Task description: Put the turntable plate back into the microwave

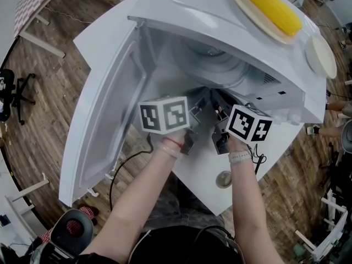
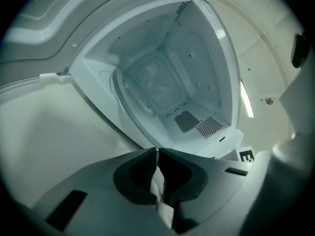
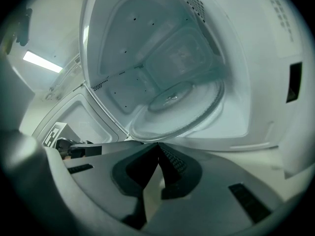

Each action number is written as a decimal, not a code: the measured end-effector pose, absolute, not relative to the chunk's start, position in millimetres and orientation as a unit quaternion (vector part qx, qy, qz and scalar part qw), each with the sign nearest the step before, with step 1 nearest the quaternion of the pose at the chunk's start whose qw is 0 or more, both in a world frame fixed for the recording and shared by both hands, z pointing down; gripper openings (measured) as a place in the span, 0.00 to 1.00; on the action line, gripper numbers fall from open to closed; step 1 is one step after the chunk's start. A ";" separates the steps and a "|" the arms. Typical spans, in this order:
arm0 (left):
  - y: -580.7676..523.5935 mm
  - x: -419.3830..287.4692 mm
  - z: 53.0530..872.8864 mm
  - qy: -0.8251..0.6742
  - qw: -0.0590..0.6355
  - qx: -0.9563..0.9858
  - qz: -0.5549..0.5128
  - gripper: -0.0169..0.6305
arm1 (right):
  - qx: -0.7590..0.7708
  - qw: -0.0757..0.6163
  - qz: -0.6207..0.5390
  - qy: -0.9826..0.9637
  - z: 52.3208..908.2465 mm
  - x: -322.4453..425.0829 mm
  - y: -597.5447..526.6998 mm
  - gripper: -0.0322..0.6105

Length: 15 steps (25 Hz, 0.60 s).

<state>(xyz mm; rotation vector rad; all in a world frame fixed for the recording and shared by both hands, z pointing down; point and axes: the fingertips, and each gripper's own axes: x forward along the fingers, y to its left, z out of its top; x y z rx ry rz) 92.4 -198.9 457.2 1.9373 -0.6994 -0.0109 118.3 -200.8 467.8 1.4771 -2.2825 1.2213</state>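
Microwave [image 1: 187, 10] on white tabletop [image 1: 195, 188], door [image 1: 104, 109] swung wide open to the left. On its top, a corn cob [image 1: 269, 7] lying on a pale dish [image 1: 240, 3]; a white disc [image 1: 320, 56] well apart, nearer the right corner.

Glass plate [image 3: 177, 107] inside the cavity, low over the floor, near rim reaching out to the cavity's front edge. Whether flat on the floor or slightly raised: cannot tell.

Left hand-held gripper [image 2: 157, 151] at the cavity mouth, jaws pressed together at the tips, clenched on the plate's rim, which runs as a curved glass edge straight down into them. Right hand-held gripper [image 3: 157, 145] just beside it, likewise clenched, tips meeting on the plate's near rim.

From the head view: both marker cubes side by side before the opening, close but apart, bare forearms behind them, tips hidden under the microwave's top.
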 end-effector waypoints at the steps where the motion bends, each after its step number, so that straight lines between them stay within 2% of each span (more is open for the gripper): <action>1: -198.9 92.0 457.0 -0.290 0.518 0.805 -0.007 0.07 | 0.495 0.080 0.408 -0.763 467.7 118.8 -200.5 0.08; 9: -194.2 87.8 457.7 -0.293 0.530 0.796 -0.018 0.07 | 0.494 0.072 0.411 -0.763 466.7 117.9 -195.0 0.08; 15: -187.9 85.7 457.9 -0.304 0.514 0.802 -0.002 0.07 | 0.490 0.080 0.403 -0.769 465.4 110.8 -188.3 0.08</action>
